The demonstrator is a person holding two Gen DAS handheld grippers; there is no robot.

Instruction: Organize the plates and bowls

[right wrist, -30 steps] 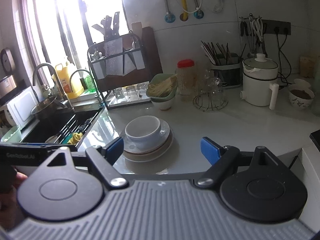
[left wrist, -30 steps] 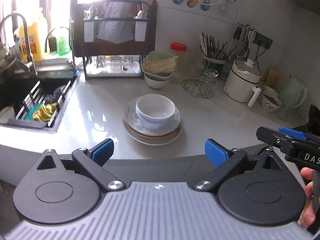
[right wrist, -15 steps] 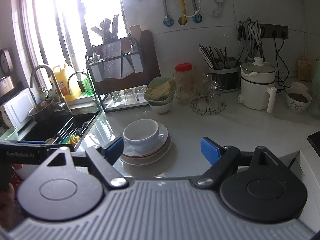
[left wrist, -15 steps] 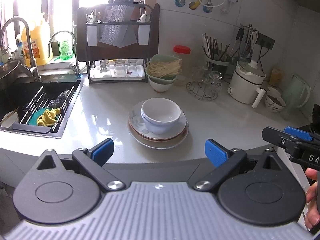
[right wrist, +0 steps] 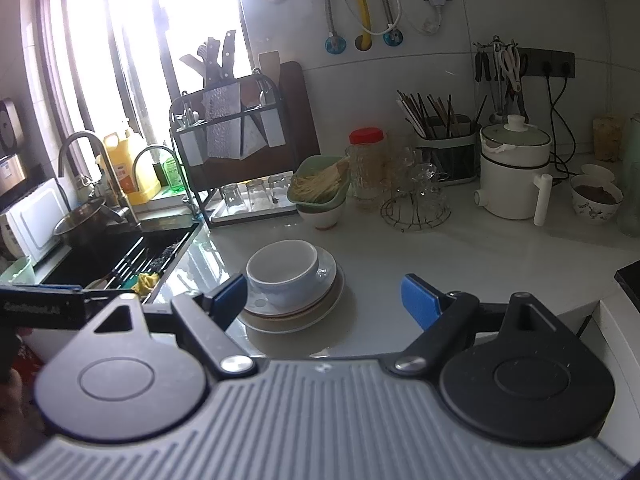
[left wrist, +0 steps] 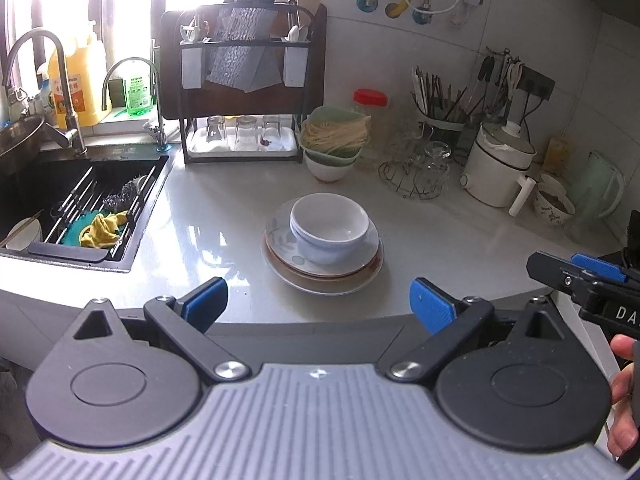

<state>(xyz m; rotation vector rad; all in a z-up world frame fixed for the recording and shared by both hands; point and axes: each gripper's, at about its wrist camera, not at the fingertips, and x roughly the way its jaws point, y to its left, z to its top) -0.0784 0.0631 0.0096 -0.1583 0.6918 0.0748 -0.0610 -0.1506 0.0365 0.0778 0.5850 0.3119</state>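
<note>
Both tools hung short of the worktop edge, the left gripper [left wrist: 318, 300] and the right gripper [right wrist: 324, 296] each with jaws spread wide and nothing between them. The white bowl [left wrist: 329, 226] sat nested on the stack of plates [left wrist: 360, 268] at about twelve o'clock from the left gripper and eleven o'clock from the right. To lift the bowl cleanly, one finger should probably go inside the rim and one outside, from three o'clock. How many plates lay stacked was hard to count, and glare washed out the window
</note>
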